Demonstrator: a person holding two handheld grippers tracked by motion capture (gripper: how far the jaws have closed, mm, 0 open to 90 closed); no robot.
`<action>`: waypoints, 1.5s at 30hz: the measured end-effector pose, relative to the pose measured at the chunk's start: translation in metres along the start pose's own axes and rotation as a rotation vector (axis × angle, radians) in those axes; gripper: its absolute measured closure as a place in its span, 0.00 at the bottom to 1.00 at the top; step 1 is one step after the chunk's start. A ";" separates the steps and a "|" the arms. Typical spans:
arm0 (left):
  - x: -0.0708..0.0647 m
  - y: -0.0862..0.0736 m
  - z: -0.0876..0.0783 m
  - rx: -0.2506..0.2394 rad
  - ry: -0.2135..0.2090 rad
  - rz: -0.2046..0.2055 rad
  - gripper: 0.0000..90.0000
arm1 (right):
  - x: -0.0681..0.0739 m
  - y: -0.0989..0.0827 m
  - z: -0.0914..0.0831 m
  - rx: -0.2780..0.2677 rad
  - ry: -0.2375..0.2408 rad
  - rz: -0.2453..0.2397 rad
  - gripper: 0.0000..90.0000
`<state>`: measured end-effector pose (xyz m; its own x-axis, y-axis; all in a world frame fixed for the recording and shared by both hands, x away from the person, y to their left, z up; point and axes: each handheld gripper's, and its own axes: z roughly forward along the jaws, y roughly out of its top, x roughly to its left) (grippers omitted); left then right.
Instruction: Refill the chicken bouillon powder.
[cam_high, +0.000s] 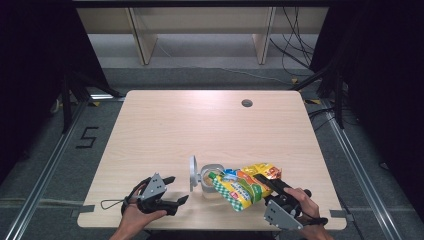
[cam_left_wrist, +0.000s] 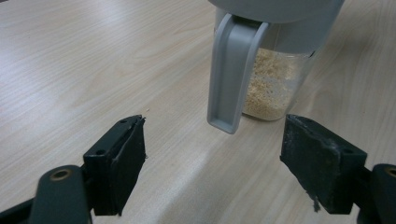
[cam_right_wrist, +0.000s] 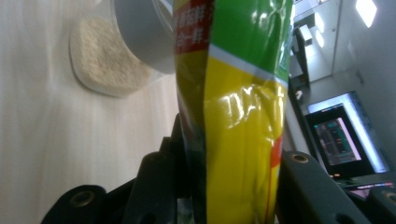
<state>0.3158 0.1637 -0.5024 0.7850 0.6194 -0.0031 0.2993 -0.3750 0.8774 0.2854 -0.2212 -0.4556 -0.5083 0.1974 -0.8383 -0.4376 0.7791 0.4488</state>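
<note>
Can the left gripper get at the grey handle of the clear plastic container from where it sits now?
Probably yes. The left gripper is open and empty, and the grey handle of the clear plastic container faces it across bare wooden table. The yellow-green snack bag in the right gripper lies on the far side.

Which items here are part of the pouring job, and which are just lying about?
In use:
- snack bag, clamped in the right tool, tipped over the container
- clear container with grain inside, lid flipped open
- left tool, open, beside the container

Lying about:
- shelf and cables behind the table
</note>
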 end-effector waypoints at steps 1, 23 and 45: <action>0.000 0.000 0.000 0.000 -0.005 -0.006 0.24 | -0.002 0.000 0.000 -0.008 0.017 -0.005 0.77; -0.001 0.001 0.000 0.008 0.001 0.009 0.24 | -0.001 -0.033 0.017 -0.216 0.122 0.507 0.80; 0.001 0.001 -0.003 0.002 0.003 0.008 0.24 | -0.013 -0.091 0.050 -0.182 0.069 0.782 0.80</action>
<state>0.3151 0.1660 -0.4998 0.7858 0.6185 0.0056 0.2940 -0.3814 0.8764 0.3693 -0.2646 -0.5011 -0.7594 0.6040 -0.2419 -0.0470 0.3199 0.9463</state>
